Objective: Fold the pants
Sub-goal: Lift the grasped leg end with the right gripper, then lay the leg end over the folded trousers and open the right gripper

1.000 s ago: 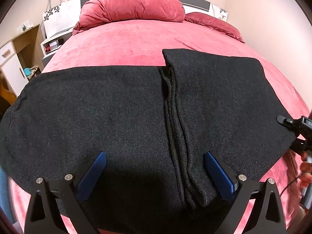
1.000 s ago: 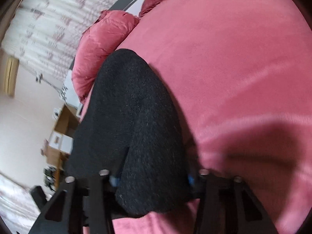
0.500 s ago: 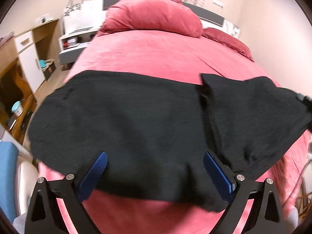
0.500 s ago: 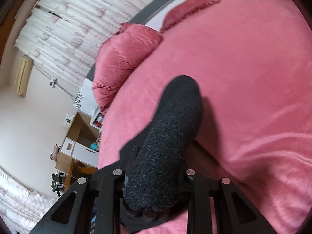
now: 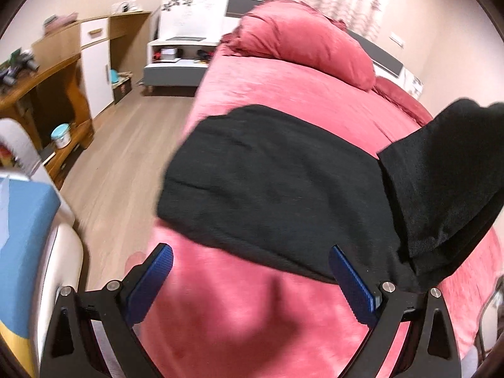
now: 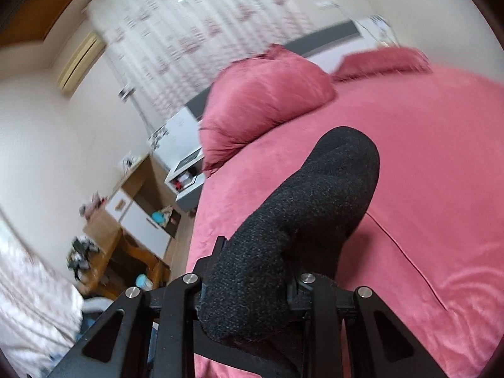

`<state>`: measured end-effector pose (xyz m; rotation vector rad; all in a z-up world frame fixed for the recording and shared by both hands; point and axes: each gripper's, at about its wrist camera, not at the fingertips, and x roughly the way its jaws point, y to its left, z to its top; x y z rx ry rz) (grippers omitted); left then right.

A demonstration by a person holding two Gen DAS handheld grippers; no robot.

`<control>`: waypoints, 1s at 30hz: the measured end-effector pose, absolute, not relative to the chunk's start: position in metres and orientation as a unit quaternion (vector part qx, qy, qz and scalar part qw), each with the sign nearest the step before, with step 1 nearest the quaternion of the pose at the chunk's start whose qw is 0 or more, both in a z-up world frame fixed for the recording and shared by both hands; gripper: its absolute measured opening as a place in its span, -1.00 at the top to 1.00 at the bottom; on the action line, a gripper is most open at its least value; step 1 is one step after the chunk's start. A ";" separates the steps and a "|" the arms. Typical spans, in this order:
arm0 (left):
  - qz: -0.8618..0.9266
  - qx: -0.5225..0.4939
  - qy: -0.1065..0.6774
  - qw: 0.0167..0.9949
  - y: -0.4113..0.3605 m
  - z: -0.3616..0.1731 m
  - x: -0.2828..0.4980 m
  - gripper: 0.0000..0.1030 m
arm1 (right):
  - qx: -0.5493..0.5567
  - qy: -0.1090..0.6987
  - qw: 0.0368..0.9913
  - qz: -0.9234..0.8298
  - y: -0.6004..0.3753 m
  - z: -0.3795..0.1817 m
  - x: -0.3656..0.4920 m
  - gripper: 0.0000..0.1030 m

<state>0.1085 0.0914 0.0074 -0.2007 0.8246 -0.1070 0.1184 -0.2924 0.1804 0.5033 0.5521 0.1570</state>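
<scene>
Black knit pants (image 5: 277, 186) lie across the near part of the pink bed (image 5: 283, 88). Their right end (image 5: 441, 182) is lifted off the bed and folded up. My right gripper (image 6: 249, 286) is shut on that end of the pants (image 6: 299, 220), which bunches up between its jaws and hides the fingertips. My left gripper (image 5: 252, 277) is open and empty, with blue pads (image 5: 151, 280), hovering over bare bedspread just in front of the pants' near edge.
A large pink pillow (image 5: 302, 41) and a second one (image 6: 384, 60) lie at the head of the bed. A white nightstand (image 5: 176, 63) and wooden desk (image 5: 47, 72) stand left of the bed, across wooden floor (image 5: 126, 157). A blue-cushioned seat (image 5: 22, 230) is at the near left.
My right gripper has lifted the pants' end higher and carried it leftward. My left gripper has drawn back and swung left, off the pants, so that the floor and desk show.
</scene>
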 end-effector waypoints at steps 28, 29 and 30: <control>0.086 -0.316 0.388 0.861 0.281 -0.021 0.081 -0.94 | -0.026 0.407 0.881 0.240 0.080 0.019 0.173 -0.14; 0.087 -0.319 0.384 0.862 0.282 -0.018 0.082 -0.94 | -0.010 0.402 0.879 0.255 0.074 0.023 0.169 -0.14; 0.086 -0.320 0.383 0.862 0.282 -0.016 0.085 -0.94 | 0.009 0.399 0.878 0.264 0.066 0.026 0.164 -0.14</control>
